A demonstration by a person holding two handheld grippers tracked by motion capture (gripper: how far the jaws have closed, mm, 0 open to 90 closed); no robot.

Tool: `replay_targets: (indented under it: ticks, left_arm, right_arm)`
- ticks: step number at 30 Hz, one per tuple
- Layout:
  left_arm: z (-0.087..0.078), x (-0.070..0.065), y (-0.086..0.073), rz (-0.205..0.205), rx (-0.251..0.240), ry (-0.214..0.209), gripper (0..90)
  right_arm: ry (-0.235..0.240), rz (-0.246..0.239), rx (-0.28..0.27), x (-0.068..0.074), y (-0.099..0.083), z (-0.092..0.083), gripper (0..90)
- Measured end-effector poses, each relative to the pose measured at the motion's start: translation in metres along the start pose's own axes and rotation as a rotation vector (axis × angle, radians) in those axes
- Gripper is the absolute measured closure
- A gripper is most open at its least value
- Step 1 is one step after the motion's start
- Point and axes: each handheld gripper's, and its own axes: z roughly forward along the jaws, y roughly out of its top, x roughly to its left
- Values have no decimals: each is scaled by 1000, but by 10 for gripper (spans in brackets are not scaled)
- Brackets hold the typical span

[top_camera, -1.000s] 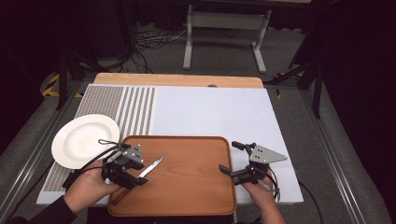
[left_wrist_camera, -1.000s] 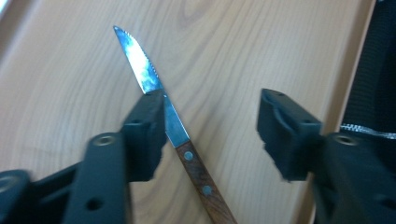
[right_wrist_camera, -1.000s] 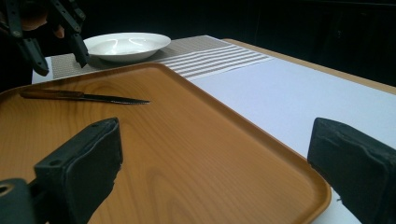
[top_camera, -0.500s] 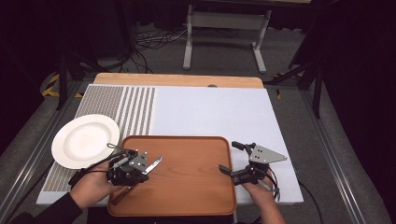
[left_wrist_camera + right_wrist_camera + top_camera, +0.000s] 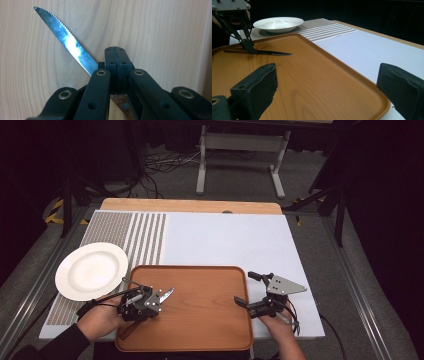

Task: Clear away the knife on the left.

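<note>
A serrated knife (image 5: 166,293) (image 5: 67,42) (image 5: 272,53) with a brown handle lies on the wooden tray (image 5: 205,325) (image 5: 317,82), near its left side. My left gripper (image 5: 156,299) (image 5: 116,58) points down at the tray and is shut on the knife where blade meets handle. The blade sticks out past the jaws. My right gripper (image 5: 246,290) (image 5: 324,85) rests at the tray's right edge. Its jaws stand wide open with nothing between them.
A white plate (image 5: 91,270) (image 5: 278,23) sits left of the tray on a grey striped mat (image 5: 145,235). Behind the tray lies a white sheet (image 5: 225,240) on the table. The table's front edge is close to both hands.
My left gripper has sunk a little onto the knife and its jaws have closed on it. The right gripper has stayed where it was.
</note>
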Motion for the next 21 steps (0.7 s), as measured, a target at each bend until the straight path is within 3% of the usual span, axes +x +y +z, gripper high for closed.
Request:
replay_targets:
  ticks: [7,21]
  left_arm:
    - [5,-2,0,24,18,9,900]
    - [4,3,-3,-8,29,18,900]
  right_arm:
    - [1,0,-1,0,0,0,41]
    - [-1,0,2,0,0,0,41]
